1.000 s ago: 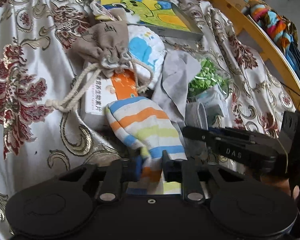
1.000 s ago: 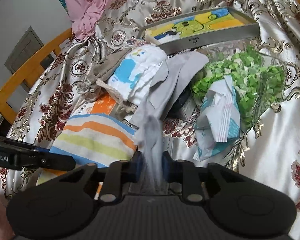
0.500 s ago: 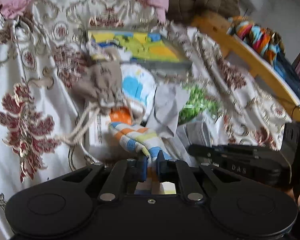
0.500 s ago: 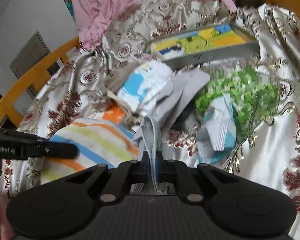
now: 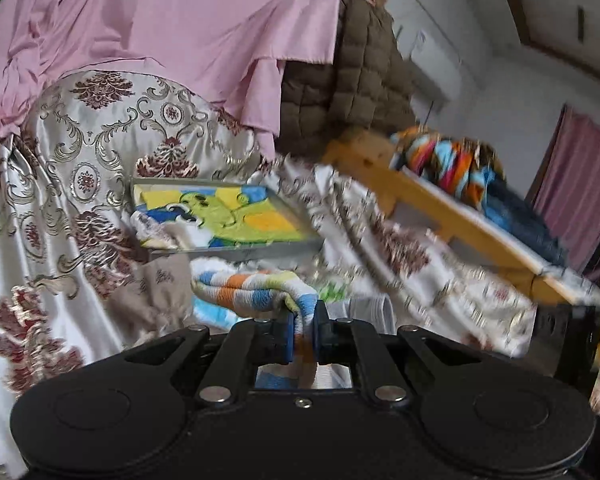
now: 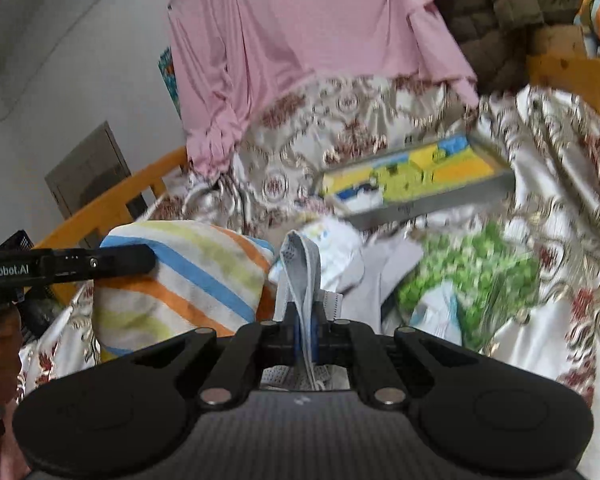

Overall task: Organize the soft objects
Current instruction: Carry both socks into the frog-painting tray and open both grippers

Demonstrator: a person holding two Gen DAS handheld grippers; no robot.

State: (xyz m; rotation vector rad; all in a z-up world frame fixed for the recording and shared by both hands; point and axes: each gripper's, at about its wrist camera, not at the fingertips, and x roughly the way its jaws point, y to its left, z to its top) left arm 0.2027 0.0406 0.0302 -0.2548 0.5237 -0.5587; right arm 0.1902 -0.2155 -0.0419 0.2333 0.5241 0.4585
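The left gripper [image 5: 303, 330] was clamped tight on a corner of the striped towel [image 5: 256, 290], whose bunched body hung just ahead of the pads, clear of the bedspread [image 5: 80, 160]. The right gripper [image 6: 308, 338] was likewise pinched on a thin grey cloth [image 6: 300, 264], which stood up in a loop above its jaws; those jaws had just been closing, with the cloth between them. In the right wrist view the left gripper [image 6: 112, 262] lay across the towel [image 6: 180, 280] on the left side.

Beyond both, toward the back of the bedspread, a shallow metal tray [image 5: 236, 250] held a folded yellow-green cloth [image 5: 228, 216]. Between tray and grippers the remaining pile sat mid-bed: a white printed bundle [image 6: 340, 248] and a bag of green bits [image 6: 472, 276]. A pink sheet [image 5: 160, 32] hung behind.

The step in hand looked like lifting two soft items free of the pile. Next, each probably needed carrying to the tray or a clear patch, keeping the trailing fabric from snagging the heap.
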